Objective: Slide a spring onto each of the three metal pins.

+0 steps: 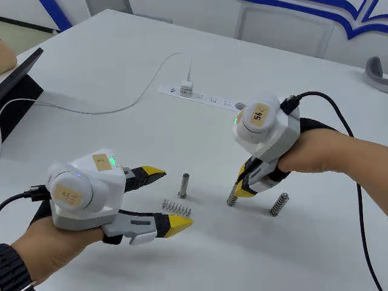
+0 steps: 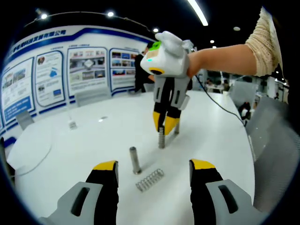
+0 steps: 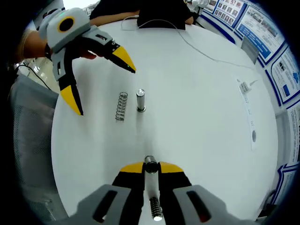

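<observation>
white desk [image 1: 121,73]. both the left hand-held gripper [image 1: 177,197] and the right hand-held gripper [image 1: 244,191] have white-and-grey bodies, black jaws, yellow tips. the bare pin [image 1: 183,185], loose spring [image 1: 176,208] and held spring [image 1: 232,197] are silver-grey. black cable [image 1: 312,93]; blue stripes on the white wall [image 1: 285,27].

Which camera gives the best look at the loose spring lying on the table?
The left gripper view: the loose spring lies close ahead of its open jaws. Head view: smaller. Right gripper view: farther off.

Top of one spring [image 1: 232,199] behind the right tool [image 1: 244,191].
</observation>
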